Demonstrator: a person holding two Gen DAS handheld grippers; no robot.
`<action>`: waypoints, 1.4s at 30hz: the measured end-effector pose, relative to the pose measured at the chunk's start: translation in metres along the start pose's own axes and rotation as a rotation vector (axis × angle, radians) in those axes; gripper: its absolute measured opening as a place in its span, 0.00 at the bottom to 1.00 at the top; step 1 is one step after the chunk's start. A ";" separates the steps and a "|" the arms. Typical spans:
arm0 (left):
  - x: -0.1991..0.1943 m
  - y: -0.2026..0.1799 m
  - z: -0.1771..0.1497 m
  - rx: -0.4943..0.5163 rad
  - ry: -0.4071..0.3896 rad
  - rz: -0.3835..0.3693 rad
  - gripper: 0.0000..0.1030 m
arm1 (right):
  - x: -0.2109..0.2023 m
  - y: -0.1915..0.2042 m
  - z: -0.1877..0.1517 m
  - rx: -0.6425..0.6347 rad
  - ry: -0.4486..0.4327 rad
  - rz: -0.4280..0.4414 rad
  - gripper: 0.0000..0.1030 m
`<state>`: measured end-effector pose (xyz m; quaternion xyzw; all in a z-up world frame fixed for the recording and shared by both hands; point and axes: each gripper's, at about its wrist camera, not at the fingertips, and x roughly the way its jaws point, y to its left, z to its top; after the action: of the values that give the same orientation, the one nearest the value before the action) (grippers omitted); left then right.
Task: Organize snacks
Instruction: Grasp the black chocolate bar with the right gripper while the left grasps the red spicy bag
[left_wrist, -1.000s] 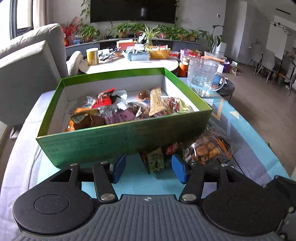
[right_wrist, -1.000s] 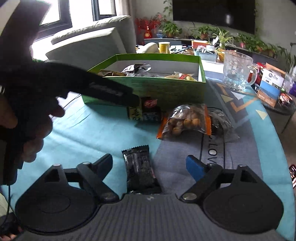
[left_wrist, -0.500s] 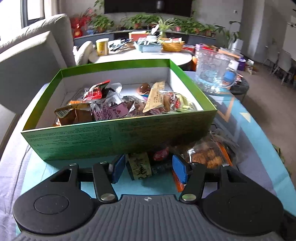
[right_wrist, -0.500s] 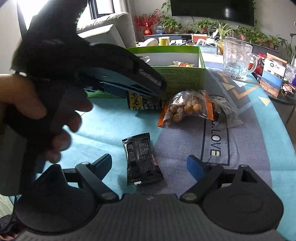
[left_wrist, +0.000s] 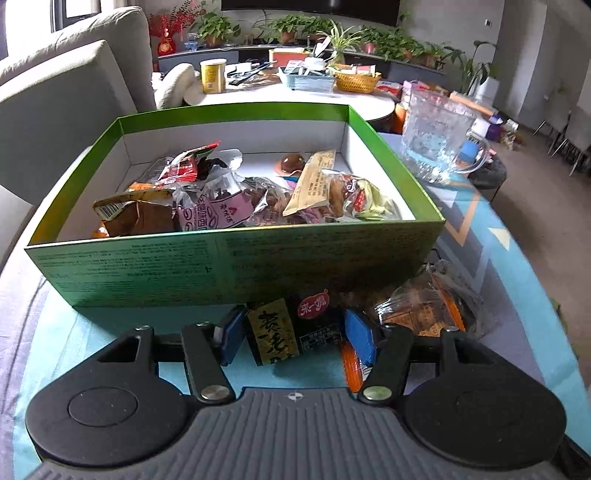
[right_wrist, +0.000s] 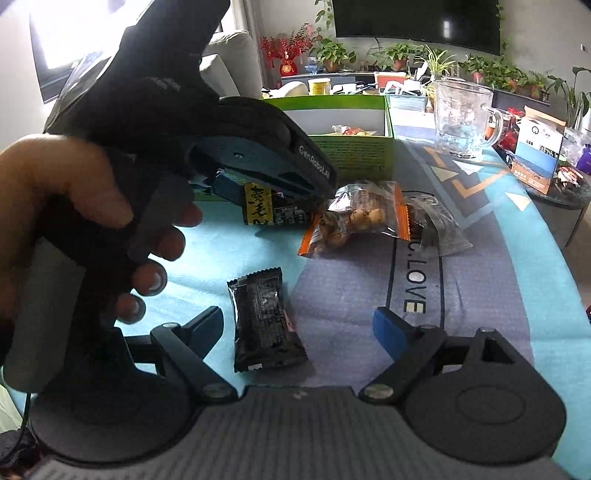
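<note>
Packet (left_wrist: 291, 330) sits between closing left tool (left_wrist: 293, 334) pads.

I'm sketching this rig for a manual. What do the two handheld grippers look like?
Both the left gripper and the right gripper have black linkage arms with silver pivot screws, blue finger pads, round black side discs and a ribbed grey body. The left one's side reads "GenRobot.AI".

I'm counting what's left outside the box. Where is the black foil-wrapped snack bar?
The black foil-wrapped snack bar lies on the blue tablecloth in the right wrist view, just ahead of the open right gripper, nearer its left finger.
</note>
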<state>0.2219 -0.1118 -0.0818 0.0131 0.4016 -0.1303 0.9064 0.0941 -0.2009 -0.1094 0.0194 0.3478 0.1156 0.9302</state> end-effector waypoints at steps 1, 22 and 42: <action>-0.001 0.002 0.000 -0.001 -0.001 -0.009 0.40 | 0.000 0.000 0.000 -0.004 0.001 0.004 0.50; -0.042 0.069 -0.013 -0.013 -0.019 -0.071 0.28 | -0.004 0.006 0.006 -0.060 0.017 -0.033 0.36; -0.009 0.018 -0.008 0.022 -0.018 -0.095 0.08 | -0.009 -0.010 0.001 -0.003 0.025 -0.098 0.36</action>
<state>0.2151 -0.0912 -0.0821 0.0028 0.3923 -0.1778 0.9025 0.0898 -0.2129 -0.1039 -0.0003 0.3598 0.0708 0.9303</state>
